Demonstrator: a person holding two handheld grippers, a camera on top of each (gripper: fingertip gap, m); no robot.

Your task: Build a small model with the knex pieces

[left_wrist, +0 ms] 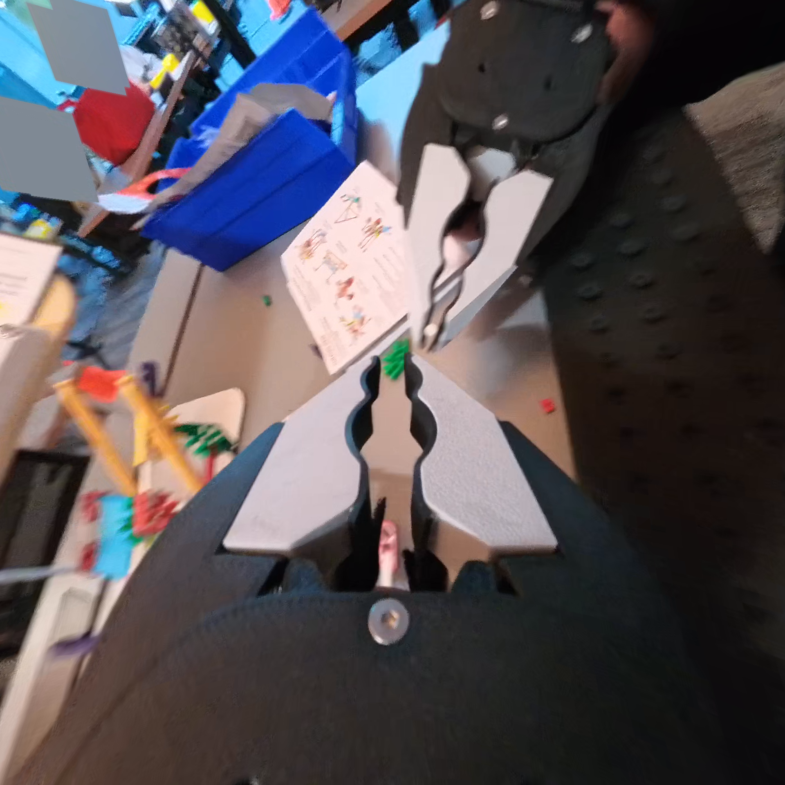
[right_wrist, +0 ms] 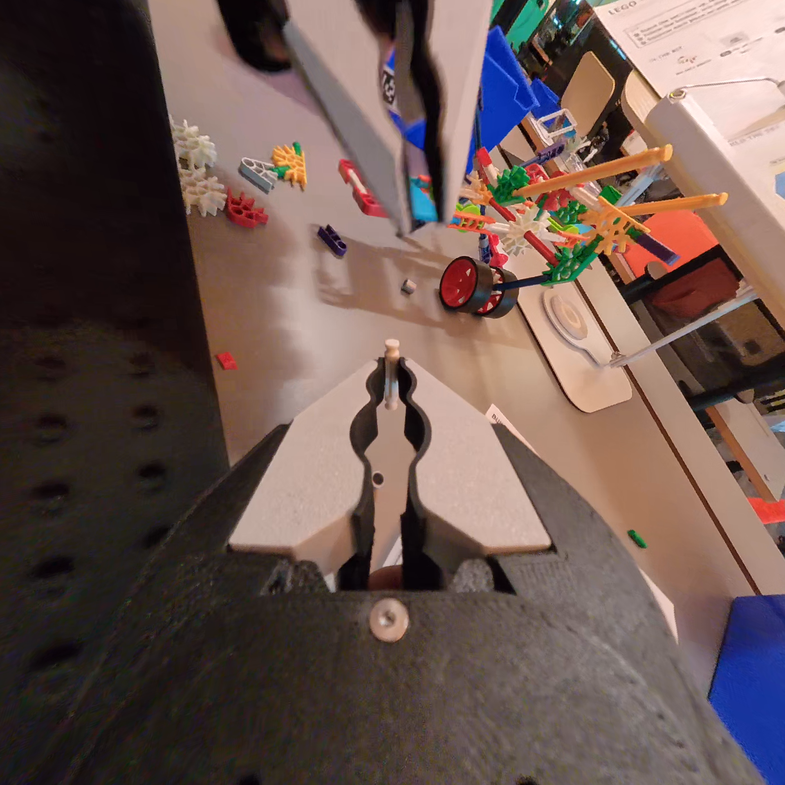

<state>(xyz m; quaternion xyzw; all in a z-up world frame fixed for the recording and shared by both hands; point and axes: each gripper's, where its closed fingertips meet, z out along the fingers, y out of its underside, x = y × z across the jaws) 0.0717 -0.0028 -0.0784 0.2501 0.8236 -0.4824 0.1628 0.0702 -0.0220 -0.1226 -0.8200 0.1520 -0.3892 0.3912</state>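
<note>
Right gripper: the right gripper (right_wrist: 391, 361) is pinching a short pale grey rod (right_wrist: 391, 374) at its very fingertips, jaws drawn close on it.
Rod's axis: the pale grey rod is lying lengthwise along the fingers, its capped end poking out past the tips toward the tabletop (right_wrist: 263, 306) and its other end reaching back into the first notch between the pads.
Rod's look: it is showing as a slim, off-white plastic piece with a small round knob at each end; the left wrist view is catching its tip at the other gripper's nose.
Left gripper: the left gripper (left_wrist: 391, 365) is hovering with its jaws a narrow gap apart and nothing between them; a green snowflake connector (left_wrist: 396, 359) is lying on the table just beyond its tips.
Nearby on the table: a tiny grey sleeve (right_wrist: 408, 286) is sitting just ahead of the rod, beside a red wheel with a black tyre (right_wrist: 467, 285) on a dark blue axle.
Model: the wheel is belonging to a multicoloured rod-and-connector model (right_wrist: 552, 212) with yellow rods sticking out.
Loose parts: white snowflake connectors (right_wrist: 197, 170), a red connector (right_wrist: 244, 208), a purple clip (right_wrist: 332, 240) and a small red piece (right_wrist: 226, 361) are lying scattered to the left.
Farther out: an instruction booklet (left_wrist: 348, 263) and blue bins (left_wrist: 263, 178) are sitting behind the grippers.
</note>
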